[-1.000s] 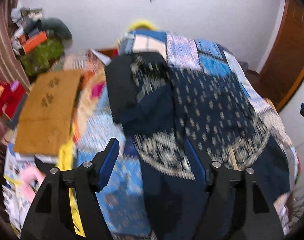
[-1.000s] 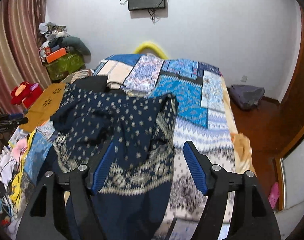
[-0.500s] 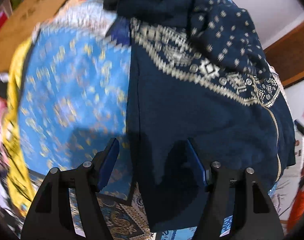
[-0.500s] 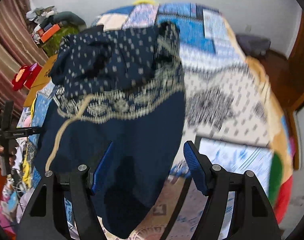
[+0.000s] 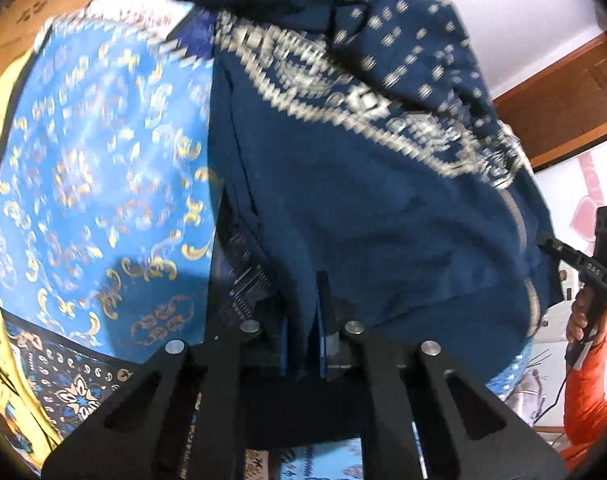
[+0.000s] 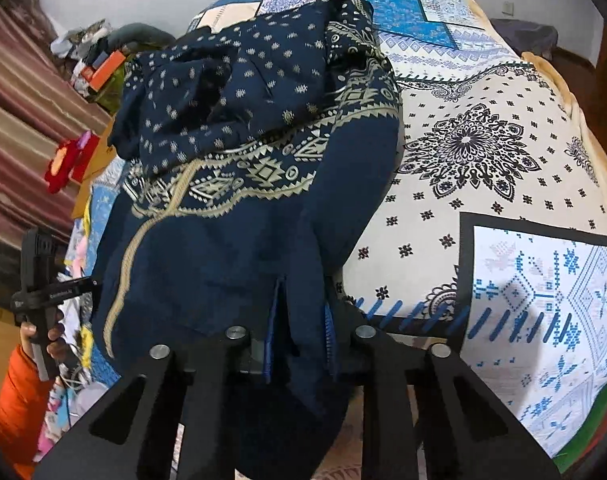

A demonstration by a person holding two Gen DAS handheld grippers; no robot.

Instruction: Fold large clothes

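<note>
A large navy garment [image 5: 375, 208] with a cream geometric border and small dots lies crumpled on the bed; it also shows in the right wrist view [image 6: 231, 200]. My left gripper [image 5: 301, 332] is shut on the garment's plain navy hem near the bed's front edge. My right gripper [image 6: 299, 332] is shut on another part of the same hem, with cloth hanging down between its fingers. Each gripper shows at the edge of the other's view, held in a hand with an orange sleeve.
The bed carries a patchwork cover, blue and gold at the left [image 5: 95, 168], cream with black medallions at the right [image 6: 483, 168]. A brown cardboard box [image 5: 43, 12] lies beside the bed. Striped curtains [image 6: 19, 112] and piled clutter [image 6: 103, 64] stand at the left. A wooden door [image 5: 563, 92] is at right.
Both grippers have dropped down to the garment's near hem and closed on it. One second ago both were open above the bed.
</note>
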